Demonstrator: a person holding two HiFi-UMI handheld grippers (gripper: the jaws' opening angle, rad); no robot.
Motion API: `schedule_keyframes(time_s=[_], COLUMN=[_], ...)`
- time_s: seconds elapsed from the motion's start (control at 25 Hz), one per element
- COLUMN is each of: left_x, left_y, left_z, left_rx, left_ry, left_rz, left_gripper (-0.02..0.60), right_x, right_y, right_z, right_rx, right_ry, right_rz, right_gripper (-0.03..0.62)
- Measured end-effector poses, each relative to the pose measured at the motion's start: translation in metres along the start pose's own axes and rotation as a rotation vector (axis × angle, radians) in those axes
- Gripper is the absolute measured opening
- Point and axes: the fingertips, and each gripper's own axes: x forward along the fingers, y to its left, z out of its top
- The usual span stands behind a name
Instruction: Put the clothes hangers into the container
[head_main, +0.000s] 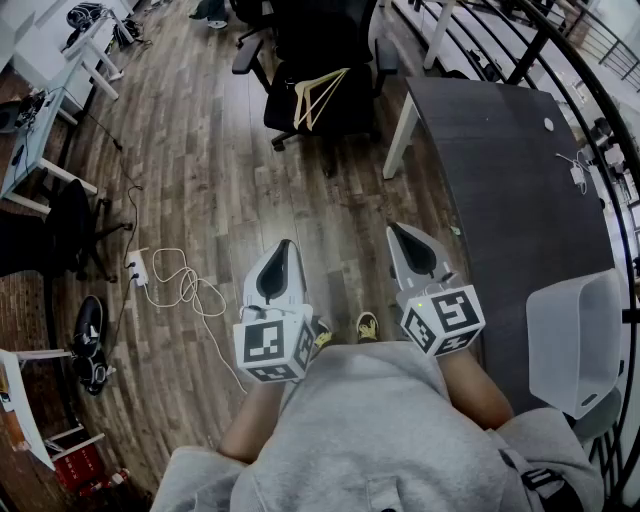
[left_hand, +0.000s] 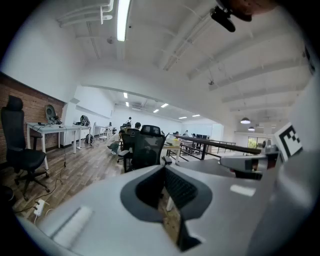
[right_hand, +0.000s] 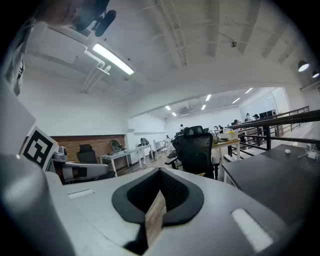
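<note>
**At the top of the frame, hangers wait on a chair while both tools are shut and empty**

Toward the upper middle of the head view, the pale wooden clothes hangers (head_main: 322, 93) lie in a loose pile on the seat of a black office chair (head_main: 300, 40), well apart from both tools. The white container (head_main: 578, 338) sits at the lower right, on the near end of the dark counter (head_main: 500, 170). It is open at the top and looks empty, so nothing seems to have been put in yet.

The left tool (head_main: 283, 250) and the right tool (head_main: 402, 235) are held side by side in the lower middle of the frame, close to the person's body and pointing almost level over the wooden floor (head_main: 200, 180). Each tool's own view shows its jaws brought together at the tip with nothing between them: the left tool (left_hand: 165, 171) and the right tool (right_hand: 160, 172) both look past their tips at the chair across the room.

This reads as a carrying or starting posture, not a grasp. Because the container is beside the person and the hangers are across the floor, the likely next step is to go to the chair and open a tool there. The hangers overlap, so lifting one alone may drag its neighbour along.
</note>
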Motion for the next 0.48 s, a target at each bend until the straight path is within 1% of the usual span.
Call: schedule_keyframes(time_s=[0.12, 0.28, 0.48], left_x=[-0.002, -0.003, -0.009], left_y=[0.006, 0.014, 0.031], left_z=[0.002, 0.003, 0.007], left_rx=[-0.008, -0.017, -0.035], left_ry=[-0.001, 0.005, -0.005], left_rz=[-0.014, -0.014, -0.027], left_gripper=[0.011, 0.011, 0.011], right_x=[0.003, 0.007, 0.011], right_y=[0.007, 0.018, 0.032], right_z=[0.002, 0.002, 0.001], right_rx=[-0.006, -0.003, 0.084], right_ry=[0.004, 0.011, -0.004], right_rz=[-0.004, 0.003, 0.028], right_gripper=[-0.005, -0.005, -0.005])
